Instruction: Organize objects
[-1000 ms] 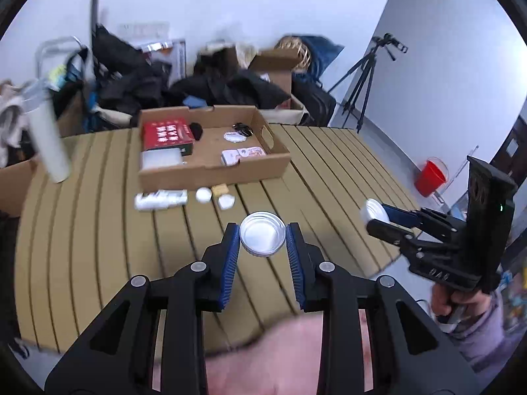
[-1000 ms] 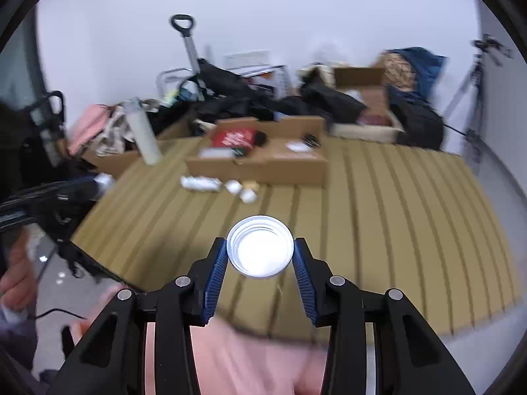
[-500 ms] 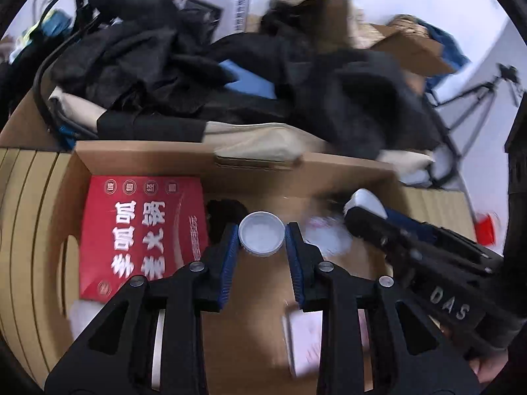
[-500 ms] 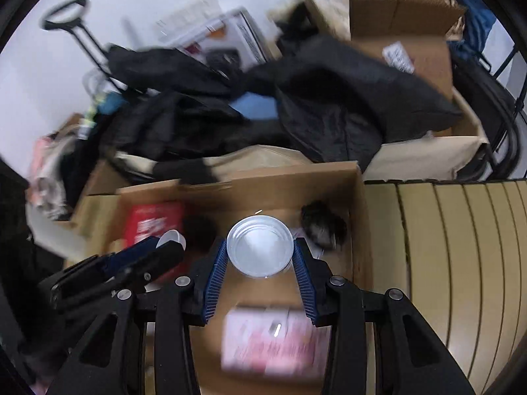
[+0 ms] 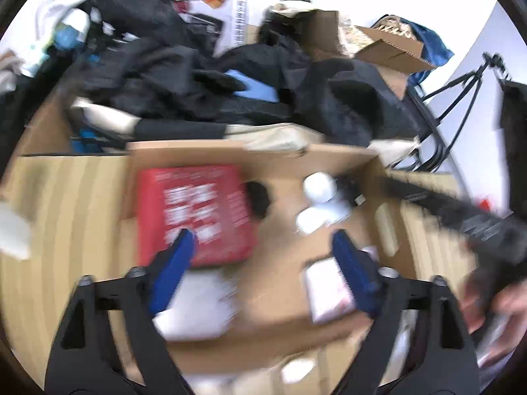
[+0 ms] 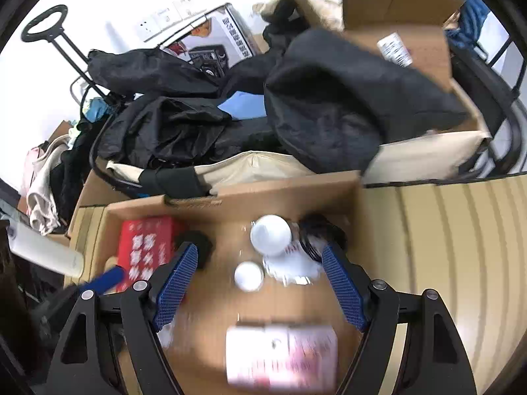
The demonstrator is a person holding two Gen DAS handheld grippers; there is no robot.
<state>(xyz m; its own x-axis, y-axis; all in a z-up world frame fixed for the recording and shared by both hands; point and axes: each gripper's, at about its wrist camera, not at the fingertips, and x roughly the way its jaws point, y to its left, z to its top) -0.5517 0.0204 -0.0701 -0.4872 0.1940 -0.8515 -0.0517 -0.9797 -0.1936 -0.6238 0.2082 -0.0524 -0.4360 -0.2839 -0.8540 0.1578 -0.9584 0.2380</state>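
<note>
Both grippers hover over an open cardboard box (image 6: 286, 194) on the slatted table. My left gripper (image 5: 263, 240) is open and empty above the box (image 5: 204, 154). My right gripper (image 6: 260, 256) is open and empty too. Two round white lids lie on the box floor: a larger one (image 6: 270, 234) and a smaller one (image 6: 248, 276); both also show in the left wrist view (image 5: 319, 187), (image 5: 308, 220). A red packet (image 5: 194, 214) lies in the box's left part and shows in the right wrist view (image 6: 143, 243). A pink-white packet (image 6: 281, 355) lies at the box's near side.
Black bags and clothes (image 6: 296, 105) and more cardboard boxes (image 6: 411, 33) pile up behind the box. A white tube (image 6: 42, 250) lies left of it. The slatted table (image 6: 461, 247) stretches to the right. Small white items (image 5: 296, 368) lie before the box.
Both grippers have opened and let go of their white lids, which now lie in the box. Both grippers have pulled back a little from the box.
</note>
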